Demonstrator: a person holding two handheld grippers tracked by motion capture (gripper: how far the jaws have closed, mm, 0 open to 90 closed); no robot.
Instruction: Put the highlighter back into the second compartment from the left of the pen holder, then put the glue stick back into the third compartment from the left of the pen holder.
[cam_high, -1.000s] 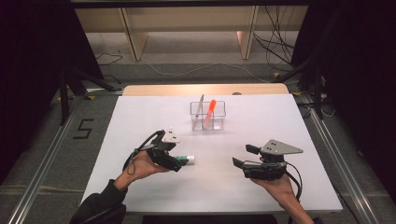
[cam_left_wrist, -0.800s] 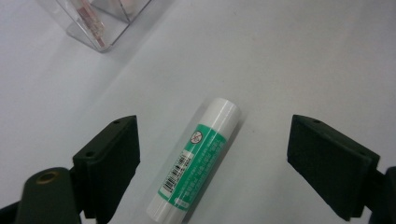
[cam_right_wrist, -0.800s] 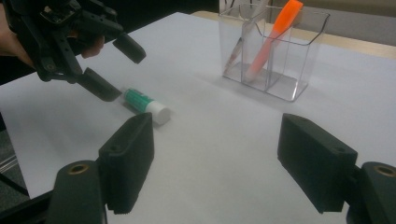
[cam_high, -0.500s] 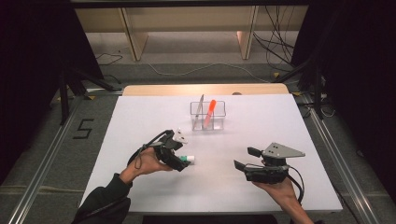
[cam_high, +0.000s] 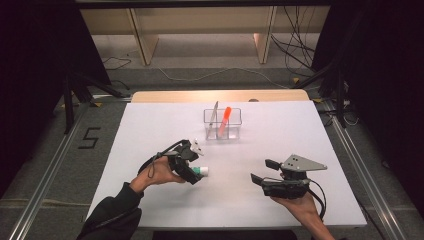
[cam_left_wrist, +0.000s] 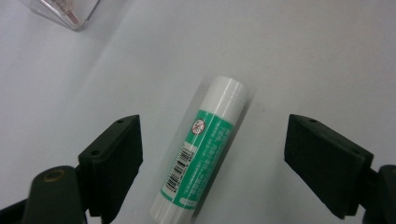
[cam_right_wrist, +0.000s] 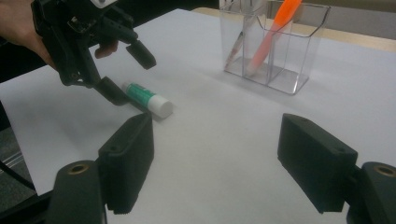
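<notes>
A green and white glue stick (cam_left_wrist: 201, 154) lies flat on the white table (cam_high: 280, 130), its white cap pointing away from my left gripper. My left gripper (cam_left_wrist: 212, 163) is open, with one jaw on each side of the stick and not touching it. From above, that left gripper (cam_high: 194, 165) sits over the glue stick (cam_high: 202, 171) at the front left. My right gripper (cam_high: 262, 171) is open and holds nothing at the front right. In the right gripper view its jaws (cam_right_wrist: 215, 158) face the glue stick (cam_right_wrist: 147, 99) and the left gripper (cam_right_wrist: 130, 77).
A clear two-compartment holder (cam_high: 222, 124) stands at the middle back of the table. It holds an orange pen (cam_high: 225, 119) and a thin grey pen (cam_high: 214, 116). The holder (cam_right_wrist: 275, 46) rises beyond the right gripper. A wooden edge (cam_high: 220, 95) runs behind the table.
My left gripper has moved slightly right and down, so its open jaws now straddle the glue stick. The right gripper has barely shifted.
</notes>
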